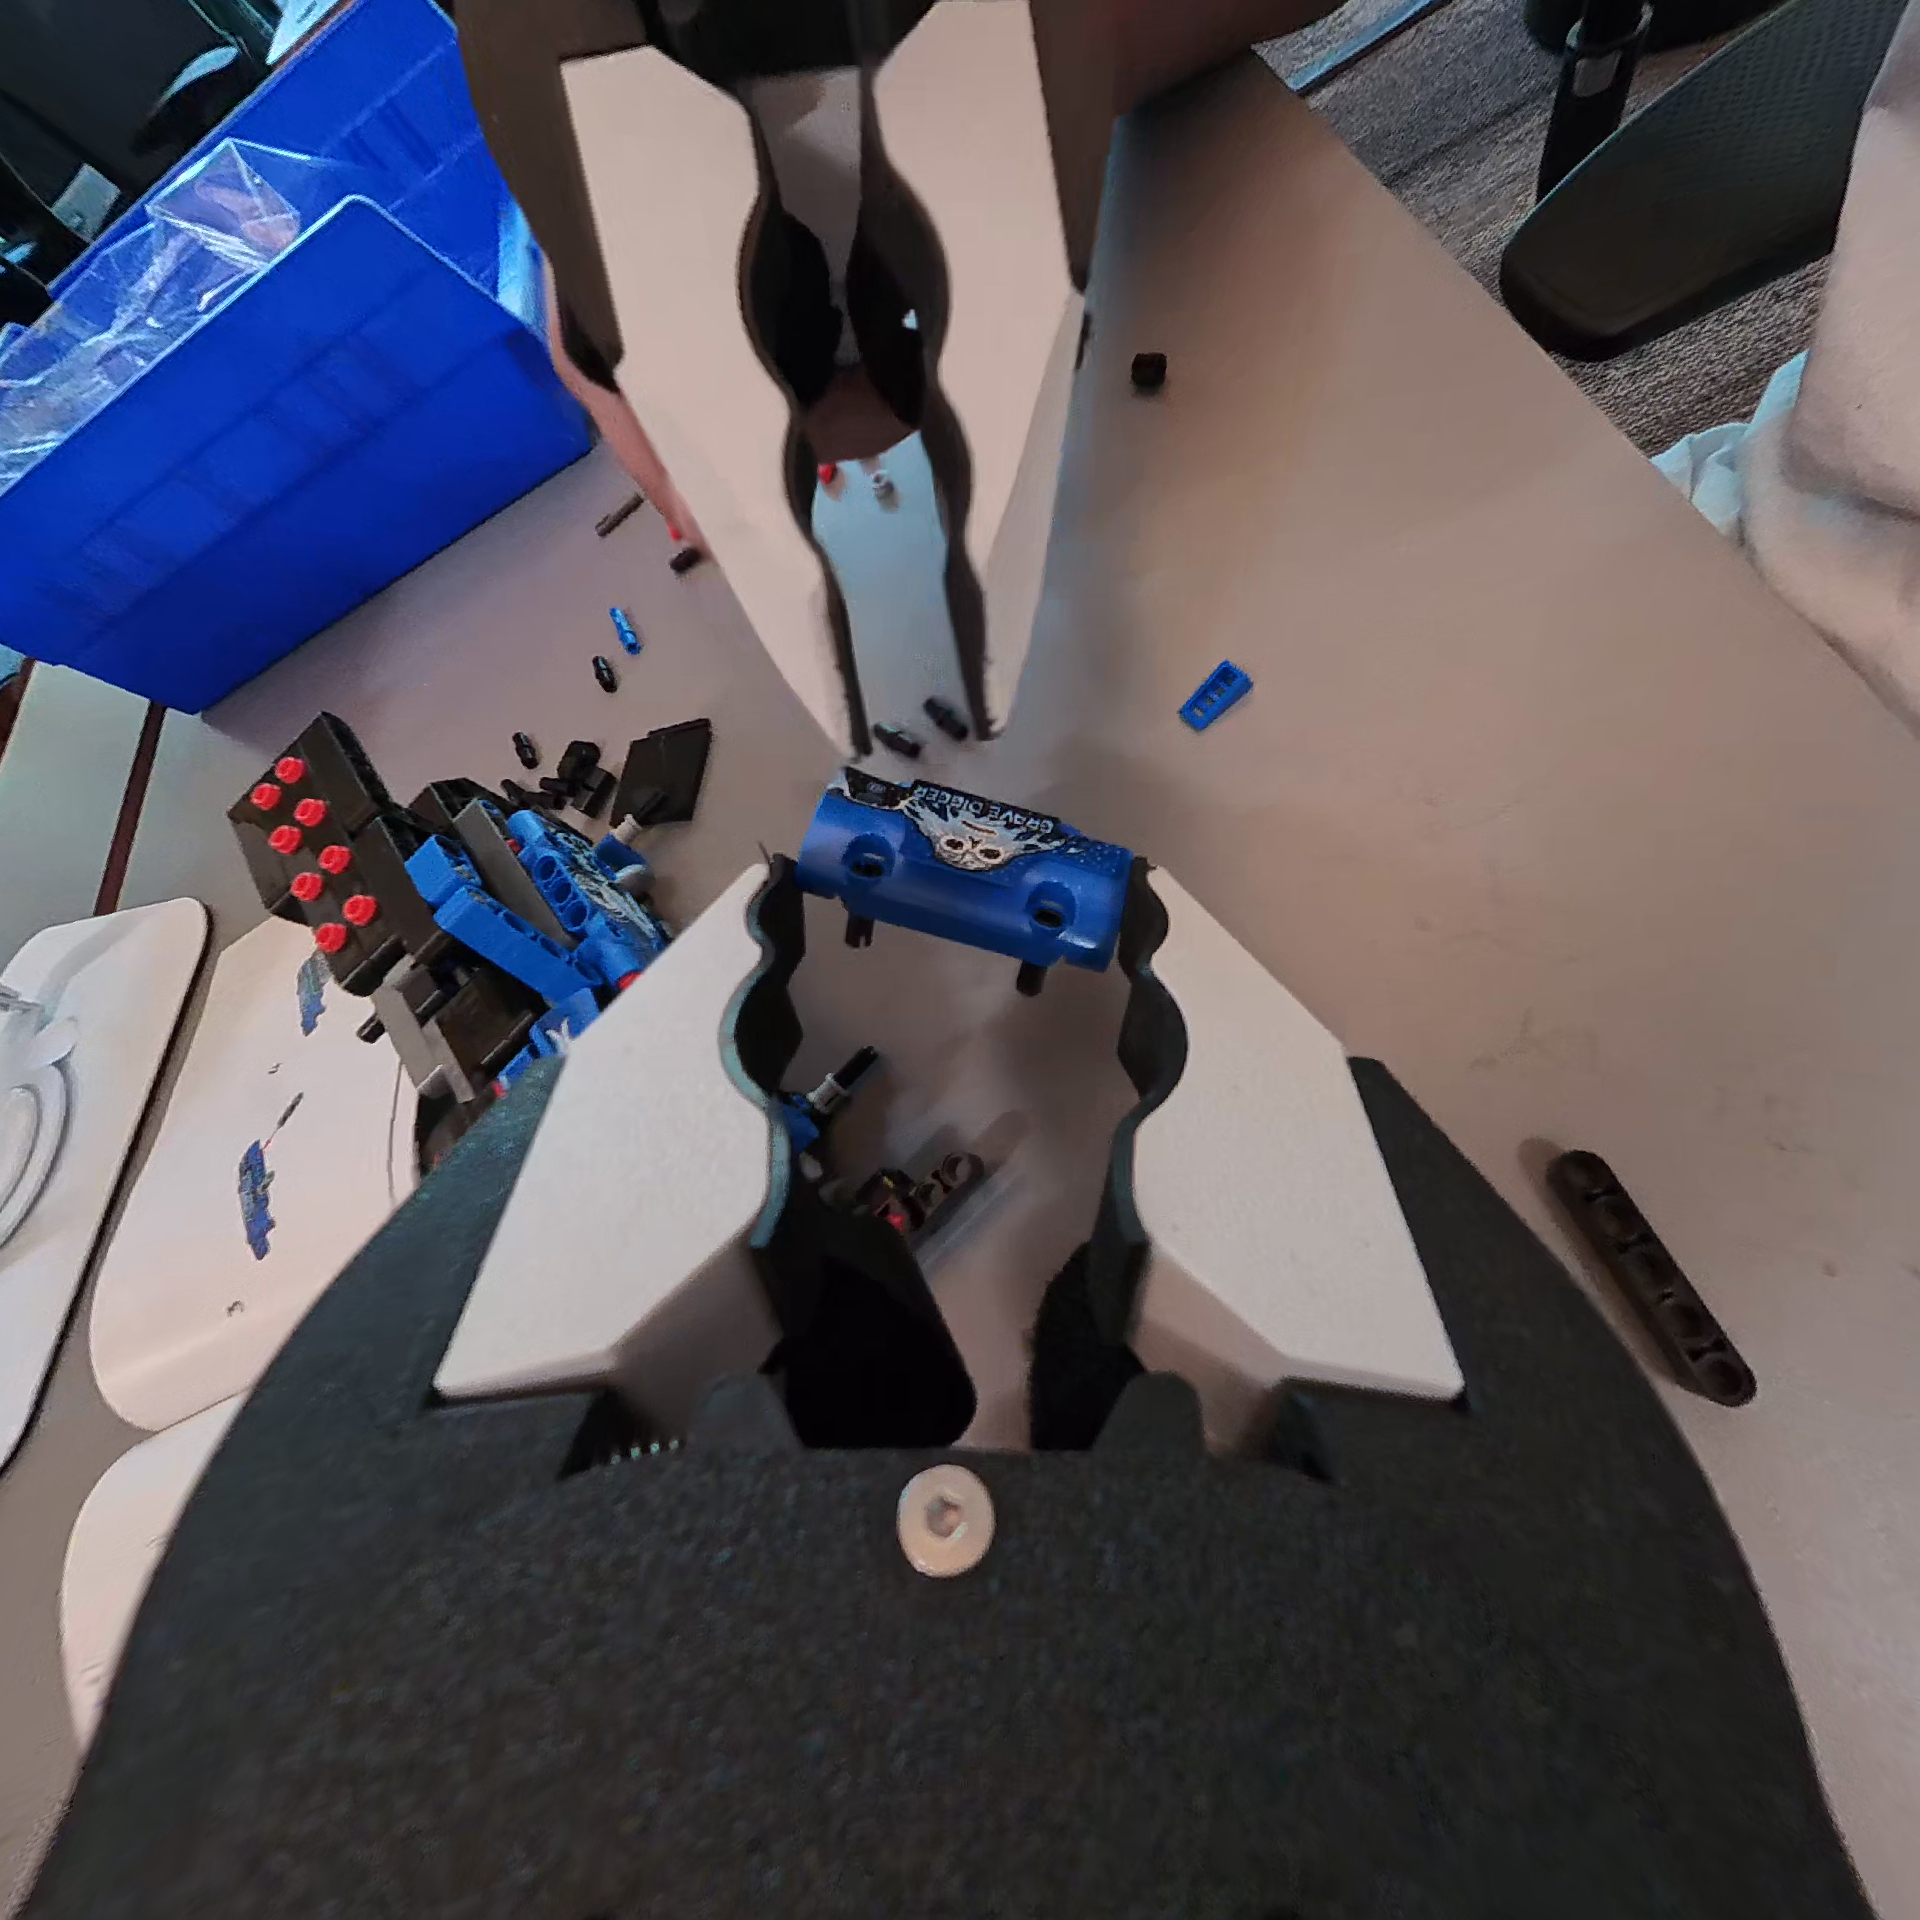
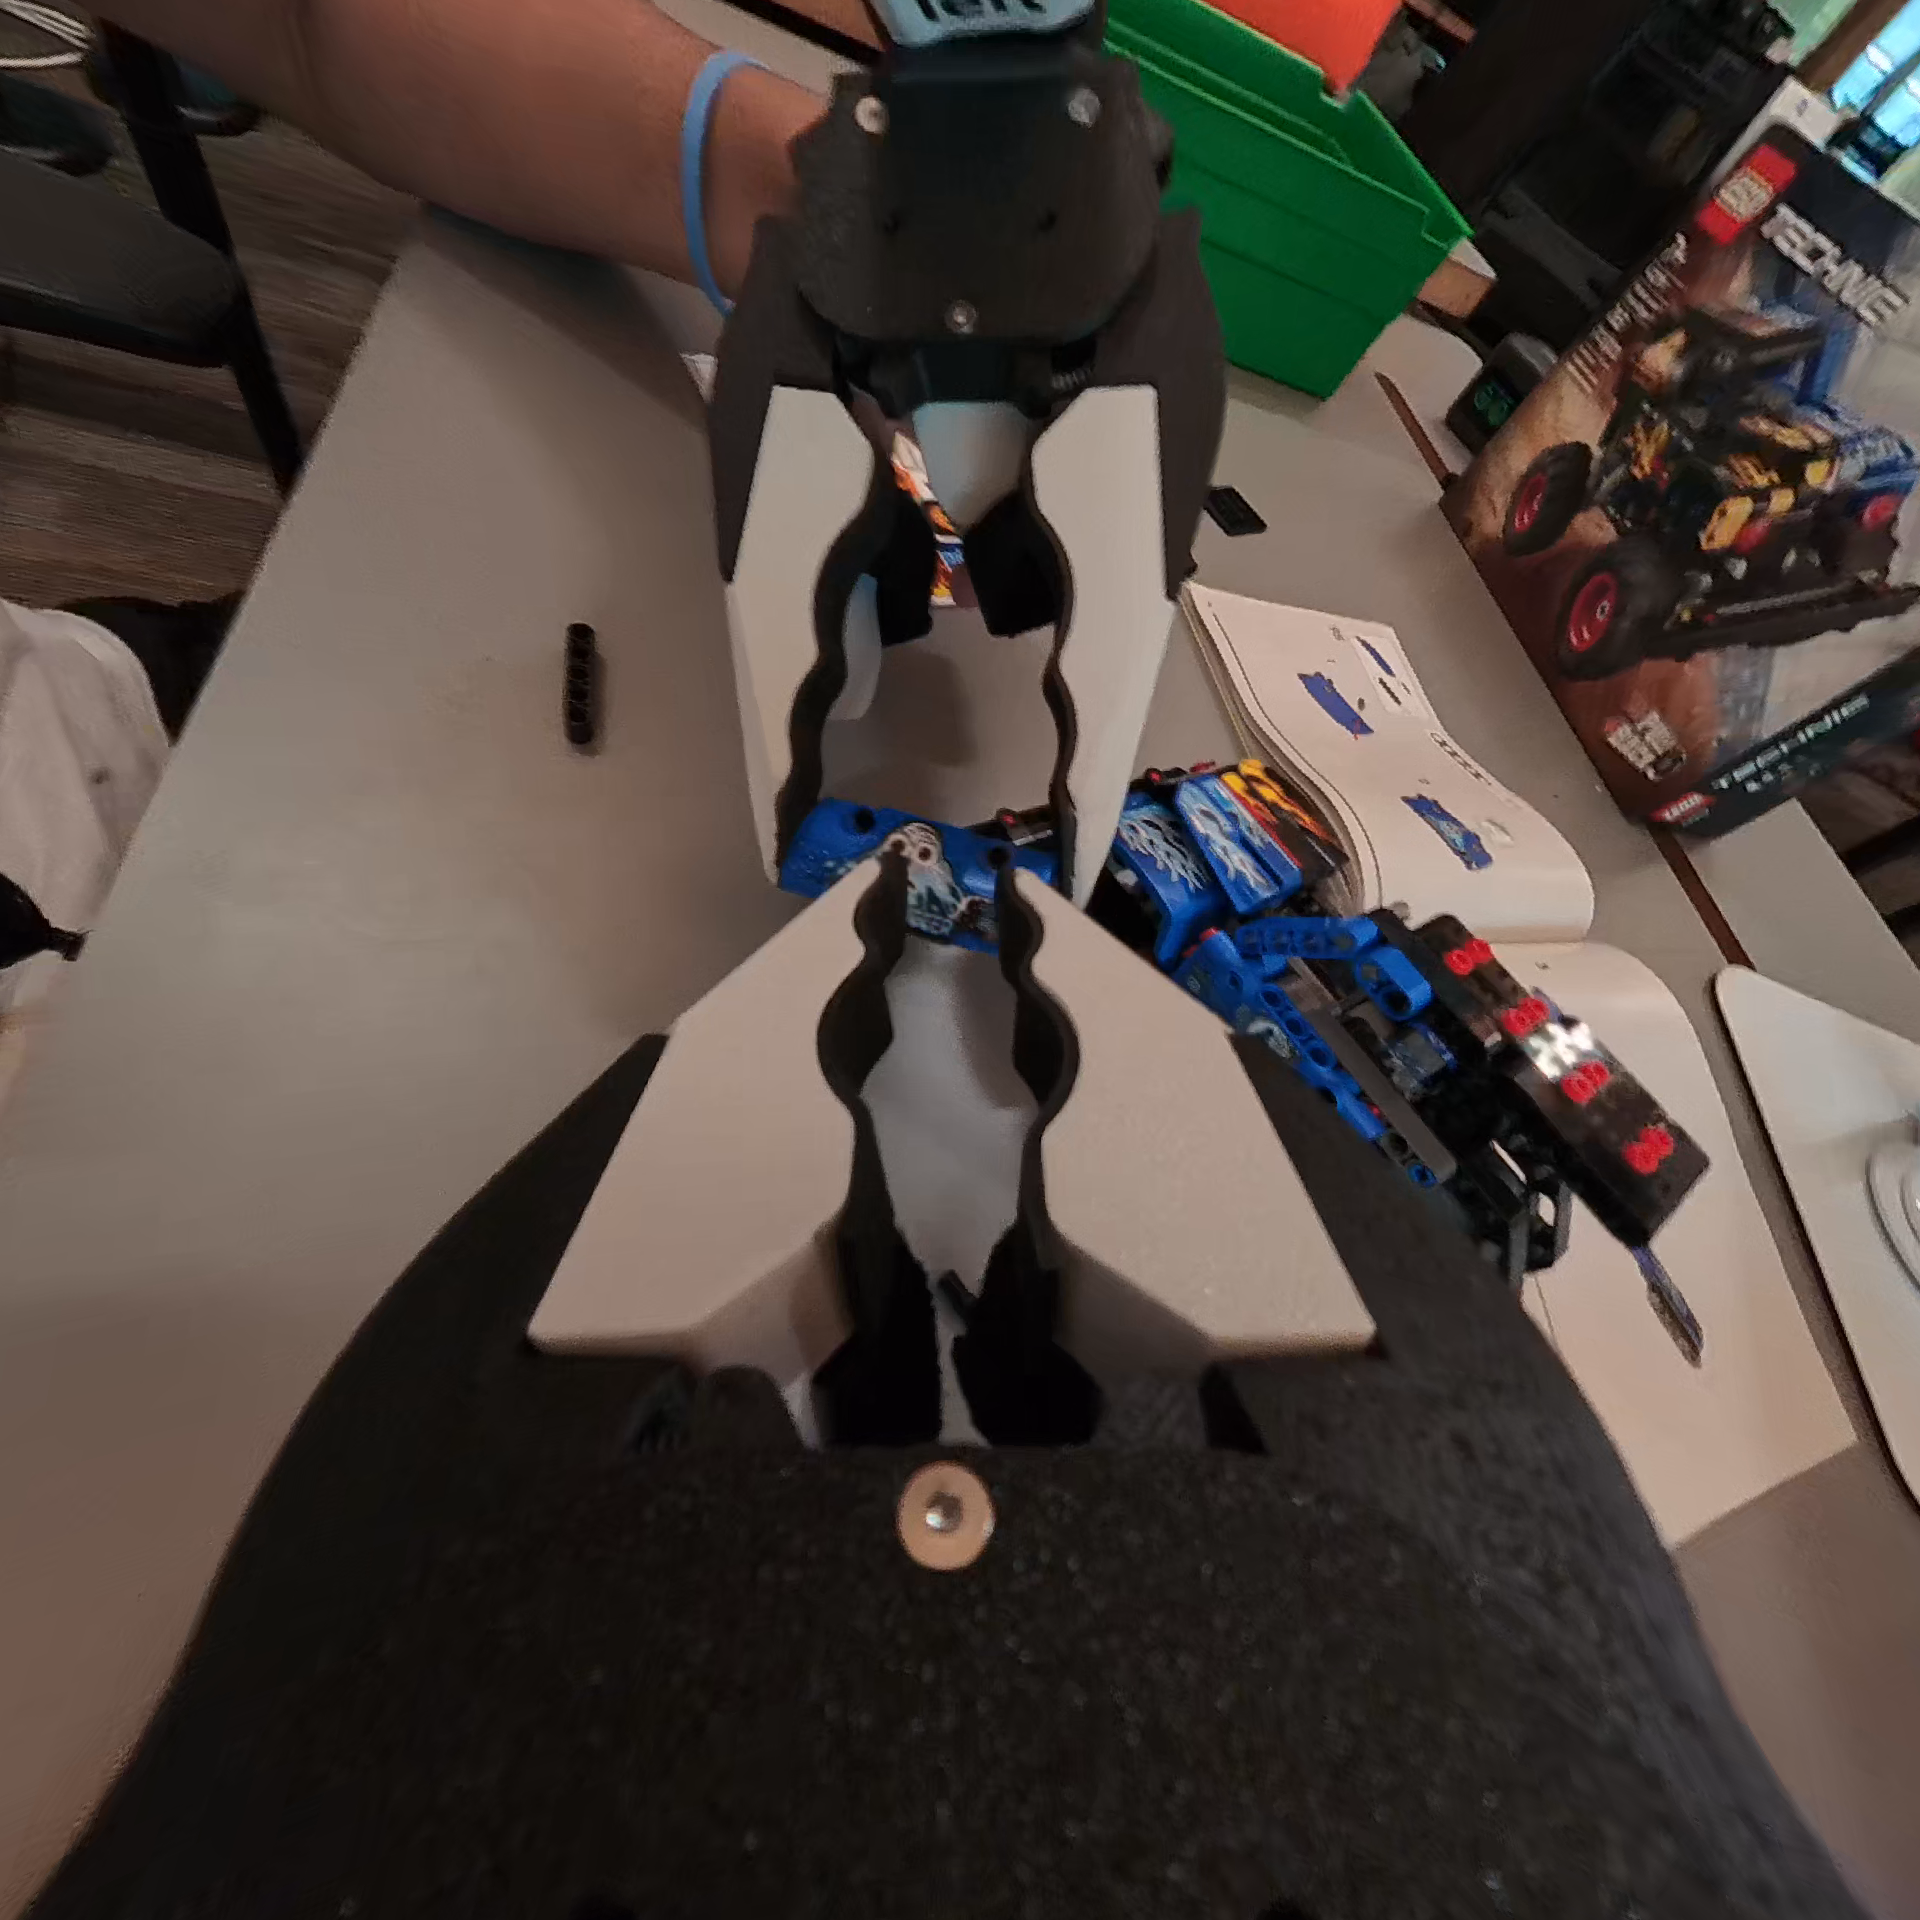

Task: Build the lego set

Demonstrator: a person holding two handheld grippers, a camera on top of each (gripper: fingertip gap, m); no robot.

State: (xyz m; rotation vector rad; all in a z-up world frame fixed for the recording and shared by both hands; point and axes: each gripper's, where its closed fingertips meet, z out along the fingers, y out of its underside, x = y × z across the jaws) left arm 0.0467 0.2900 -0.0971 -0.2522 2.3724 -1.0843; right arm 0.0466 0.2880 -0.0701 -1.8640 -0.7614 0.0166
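Note:
My left gripper is shut on a blue curved panel with a skull sticker, held by its two ends a little above the table, black pins hanging from its underside. My right gripper faces it from the opposite side with a narrow gap between its fingers and nothing in them; its tips reach the panel's far edge. In the left wrist view the right gripper comes down just beyond the panel, over two loose black pins. The half-built blue and black truck lies to the left, and it also shows in the right wrist view.
A blue bin stands at the back left. Loose pins, a small blue plate and a black beam lie on the table. In the right wrist view there are an open booklet, the set's box and green bins. Both grippers' tips are close together, under 4 cm apart.

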